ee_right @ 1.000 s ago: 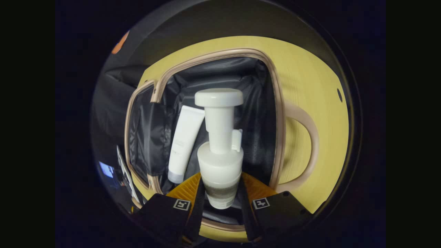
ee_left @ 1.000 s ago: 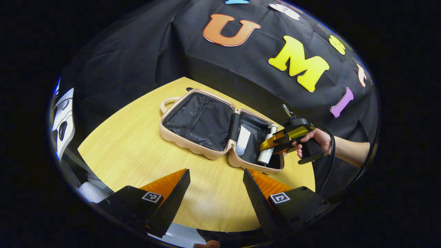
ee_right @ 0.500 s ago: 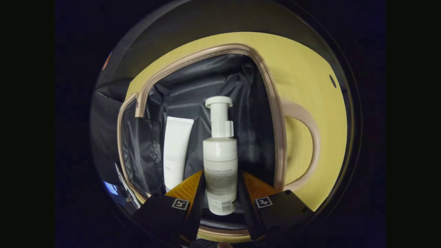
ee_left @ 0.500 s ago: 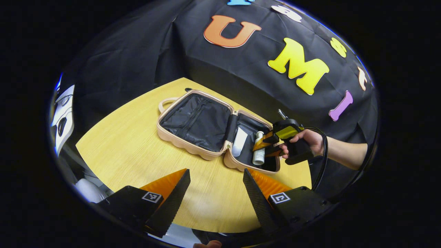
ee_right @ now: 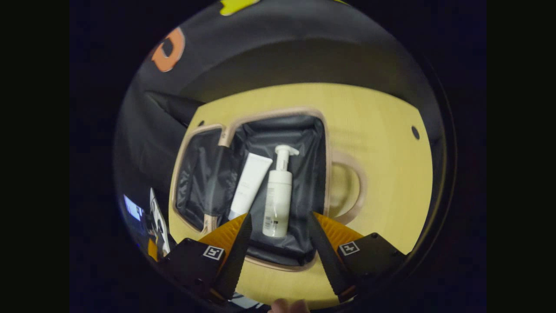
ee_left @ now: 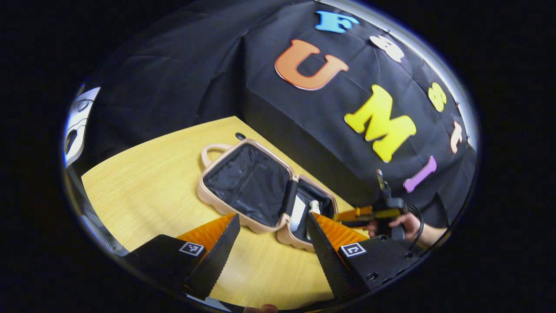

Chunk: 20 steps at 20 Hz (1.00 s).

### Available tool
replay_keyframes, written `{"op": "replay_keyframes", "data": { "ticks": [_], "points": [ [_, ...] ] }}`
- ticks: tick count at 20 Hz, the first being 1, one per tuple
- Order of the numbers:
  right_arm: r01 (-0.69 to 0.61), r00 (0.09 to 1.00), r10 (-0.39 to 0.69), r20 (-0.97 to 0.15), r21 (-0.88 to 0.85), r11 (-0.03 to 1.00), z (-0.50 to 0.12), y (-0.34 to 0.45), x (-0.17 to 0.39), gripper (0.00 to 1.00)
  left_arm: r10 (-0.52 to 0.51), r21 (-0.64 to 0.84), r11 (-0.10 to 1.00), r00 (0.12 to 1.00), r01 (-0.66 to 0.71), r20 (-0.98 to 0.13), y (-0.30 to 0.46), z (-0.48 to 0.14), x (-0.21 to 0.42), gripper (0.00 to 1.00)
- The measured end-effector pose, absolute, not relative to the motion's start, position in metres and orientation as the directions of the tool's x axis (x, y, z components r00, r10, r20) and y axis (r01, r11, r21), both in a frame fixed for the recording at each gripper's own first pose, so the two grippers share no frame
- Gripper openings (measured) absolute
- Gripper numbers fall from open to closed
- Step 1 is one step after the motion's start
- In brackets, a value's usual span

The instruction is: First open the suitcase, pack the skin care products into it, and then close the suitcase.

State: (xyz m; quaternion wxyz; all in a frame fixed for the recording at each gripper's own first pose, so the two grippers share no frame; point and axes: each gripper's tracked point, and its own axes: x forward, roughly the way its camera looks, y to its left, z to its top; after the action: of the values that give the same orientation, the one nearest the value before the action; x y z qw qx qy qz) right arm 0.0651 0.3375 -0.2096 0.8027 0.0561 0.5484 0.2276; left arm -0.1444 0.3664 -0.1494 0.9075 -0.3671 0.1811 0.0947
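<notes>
The beige suitcase [ee_right: 323, 174] lies open on the wooden table [ee_right: 382, 143], its black lining showing. In its right half a white pump bottle [ee_right: 278, 195] lies flat beside a white tube [ee_right: 251, 184]. My right gripper [ee_right: 279, 214] hovers open just above the bottle's base and touches nothing. In the left gripper view the suitcase [ee_left: 217, 202] sits mid-table with the tube [ee_left: 298, 208] inside. My left gripper [ee_left: 271, 234] stands open above the table in front of it. Farther right, a hand [ee_left: 404, 224] holds the right gripper [ee_left: 358, 215] by the case's right edge.
The suitcase handle [ee_right: 354, 187] rests flat on the table to the right of the case. A small dark hole [ee_right: 415, 132] marks the tabletop farther right. Pale equipment [ee_left: 78, 126] stands beyond the table's left edge. Bare wood lies left of the case.
My right gripper opened, let the pump bottle go and drew back; the bottle now lies in the case. My left gripper's view shifted, bringing the case closer to its fingers.
</notes>
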Motion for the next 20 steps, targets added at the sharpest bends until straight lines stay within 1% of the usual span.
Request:
{"op": "replay_keyframes", "data": {
  "ticks": [2,4,7,8,9,13,16,17,18,19,20],
  "points": [
    [-0.429,0.315,0.522,-0.792,0.371,0.823,-0.178,0.336,0.048,0.77,0.069,-0.682,0.662,0.932,-0.31,-0.357,0.405,-0.157,-0.125,0.98],
    [-0.541,0.319,0.58,-0.749,0.358,0.761,-0.152,0.327,0.027,0.77,0.078,-0.72,0.607,0.928,-0.335,-0.365,0.433,-0.177,-0.111,0.98],
    [-0.643,0.331,0.654,-0.68,0.345,0.684,-0.124,0.318,0.001,0.77,0.063,-0.748,0.57,0.926,-0.339,-0.372,0.464,-0.2,-0.089,0.97],
    [-0.663,0.333,0.673,-0.66,0.344,0.665,-0.118,0.315,-0.006,0.72,0.062,-0.76,0.552,0.926,-0.343,-0.373,0.474,-0.206,-0.082,0.97],
    [-0.671,0.346,0.676,-0.65,0.332,0.663,-0.116,0.31,-0.009,0.77,0.066,-0.773,0.53,0.926,-0.348,-0.371,0.484,-0.212,-0.072,0.96],
    [-0.668,0.386,0.675,-0.628,0.314,0.674,-0.109,0.294,-0.021,0.77,0.089,-0.827,0.428,0.928,-0.364,-0.363,0.523,-0.234,-0.042,0.95],
    [-0.652,0.402,0.659,-0.636,0.306,0.694,-0.108,0.281,-0.023,0.78,0.085,-0.815,0.404,0.904,-0.415,-0.419,0.535,-0.266,-0.028,0.92],
    [-0.65,0.404,0.645,-0.649,0.293,0.701,-0.108,0.276,-0.025,0.78,0.08,-0.814,0.4,0.901,-0.421,-0.427,0.536,-0.272,-0.021,0.89],
    [-0.653,0.41,0.624,-0.665,0.264,0.71,-0.111,0.268,-0.026,0.78,0.072,-0.821,0.391,0.903,-0.416,-0.423,0.535,-0.274,-0.017,0.75],
    [-0.656,0.415,0.607,-0.678,0.239,0.716,-0.114,0.263,-0.027,0.78,0.07,-0.825,0.384,0.904,-0.415,-0.422,0.535,-0.276,-0.013,0.81],
    [-0.655,0.416,0.596,-0.686,0.229,0.72,-0.116,0.259,-0.03,0.78,0.072,-0.831,0.372,0.906,-0.413,-0.418,0.537,-0.277,-0.008,0.78]
  ]
}}
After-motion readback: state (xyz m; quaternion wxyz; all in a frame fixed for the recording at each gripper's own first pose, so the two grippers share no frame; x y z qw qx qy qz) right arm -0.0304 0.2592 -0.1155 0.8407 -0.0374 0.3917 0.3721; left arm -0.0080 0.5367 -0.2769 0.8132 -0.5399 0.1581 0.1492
